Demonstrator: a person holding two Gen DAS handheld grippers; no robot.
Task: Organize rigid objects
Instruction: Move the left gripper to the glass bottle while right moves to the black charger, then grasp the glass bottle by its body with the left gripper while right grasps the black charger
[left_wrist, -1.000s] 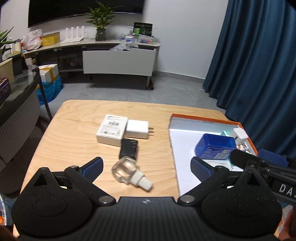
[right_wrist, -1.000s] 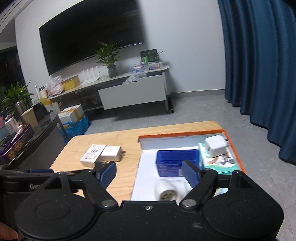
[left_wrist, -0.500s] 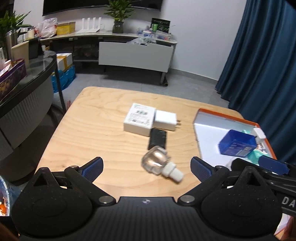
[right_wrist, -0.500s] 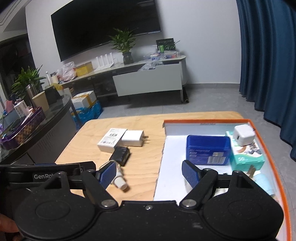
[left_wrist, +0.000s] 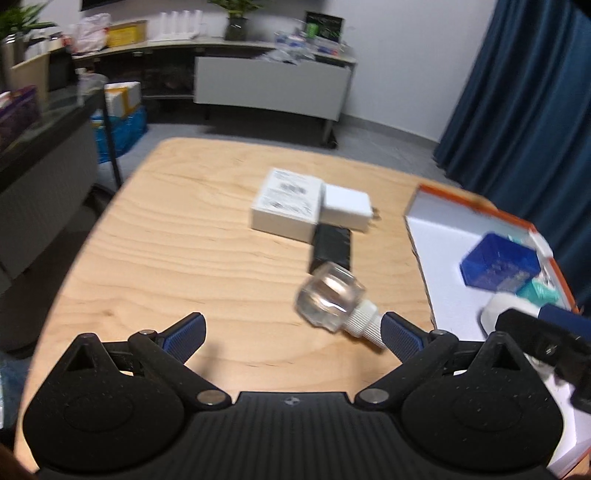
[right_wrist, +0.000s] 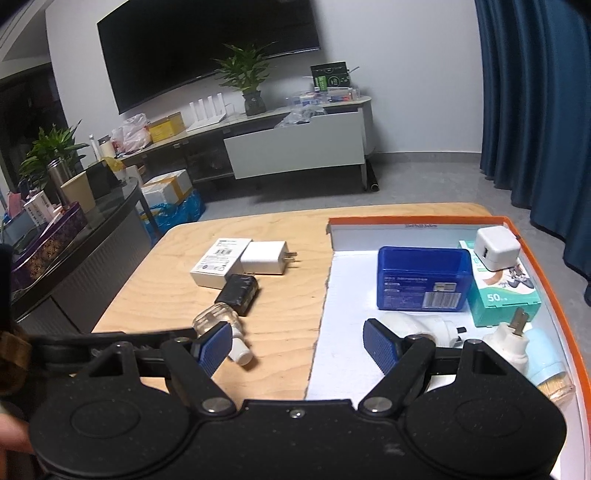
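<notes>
The clear bottle (left_wrist: 330, 297) lies on its side on the wooden table (left_wrist: 177, 236), just short of the left gripper (left_wrist: 291, 334), its white ribbed neck (left_wrist: 364, 325) pointing toward the right-hand finger and its base touching or nearly touching the black block (left_wrist: 331, 246). It looks like glass or hard plastic: stiff, smooth, likely slippery and prone to roll, perhaps breakable, so I would take it across the faceted body rather than the narrow neck. Both grippers stand with jaws wide apart and nothing between the pads; the right gripper (right_wrist: 297, 345) hangs over the edge of the orange-rimmed tray (right_wrist: 546, 291). Beyond the bottle sit 2 white pieces, a labelled box (left_wrist: 285, 204) and a plug charger (left_wrist: 346, 211). The left view is blurred, so whether the bottle holds liquid is unclear; in the right view a finger covers part of it.
</notes>
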